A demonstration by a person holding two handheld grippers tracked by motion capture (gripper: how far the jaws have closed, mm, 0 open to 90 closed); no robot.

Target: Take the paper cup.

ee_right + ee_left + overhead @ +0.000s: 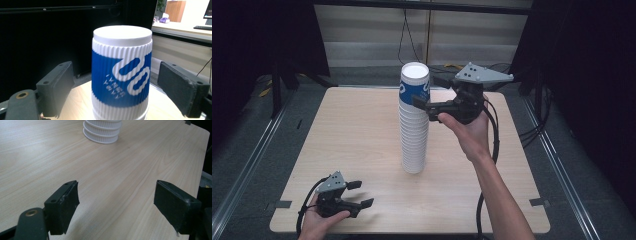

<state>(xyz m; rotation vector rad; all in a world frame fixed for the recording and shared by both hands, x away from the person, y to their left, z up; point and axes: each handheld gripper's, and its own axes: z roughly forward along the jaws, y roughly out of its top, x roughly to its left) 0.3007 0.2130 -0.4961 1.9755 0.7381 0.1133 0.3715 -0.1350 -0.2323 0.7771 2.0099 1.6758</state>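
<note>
High view: a tall stack of cups (414,120) stands upright near the centre of the wooden table (357,135); the cups are white and ribbed, and the top cup (415,82) carries a blue band and sits upside down, its flat white base facing up. The right gripper (426,93) is held at the level of the top cup, approaching from the stack's right side, with its jaws spread and one on each side of that cup; contact cannot be confirmed from this angle. The left gripper (360,193) rests low at the near left corner of the table, well apart from the stack, jaws released and holding nothing. Left gripper view: the two black jaws stand wide apart over bare table surface, and the base of the stack (102,131) is visible farther off, near the top edge. Right gripper view: the top cup (122,72), showing its blue band and white printed logo, sits between the parted jaws, with a clear gap on each side, so the jaws are not gripping it.
</note>
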